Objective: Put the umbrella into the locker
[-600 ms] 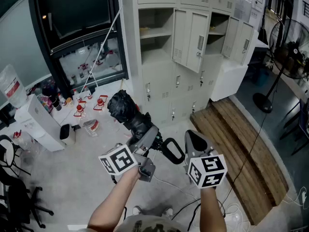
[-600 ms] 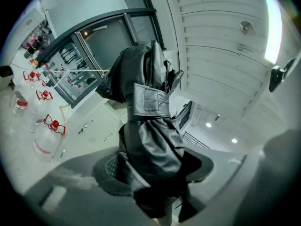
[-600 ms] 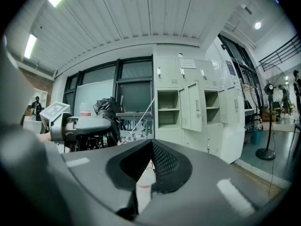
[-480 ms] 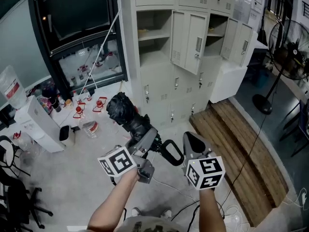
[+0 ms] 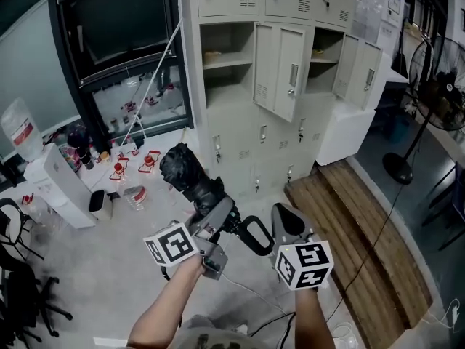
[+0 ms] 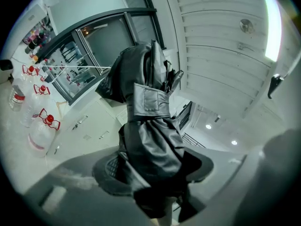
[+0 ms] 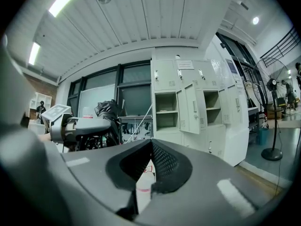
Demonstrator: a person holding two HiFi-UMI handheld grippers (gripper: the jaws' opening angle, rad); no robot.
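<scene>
Umbrella (image 5: 190, 173), black, folded, centre frame, pinched in left gripper (image 5: 218, 217); right gripper (image 5: 285, 222) pressed together, empty; step judged: transport to locker (image 5: 240, 144), upper centre; next: lift into an open compartment.

Your left gripper (image 5: 218, 220), just left of your right gripper (image 5: 285, 222), holds the umbrella (image 5: 190, 174) out ahead of you, with the lockers (image 5: 280, 64) beyond it, bottles (image 5: 149, 158) on the floor to its left and a fan (image 5: 439, 86) far right.
</scene>
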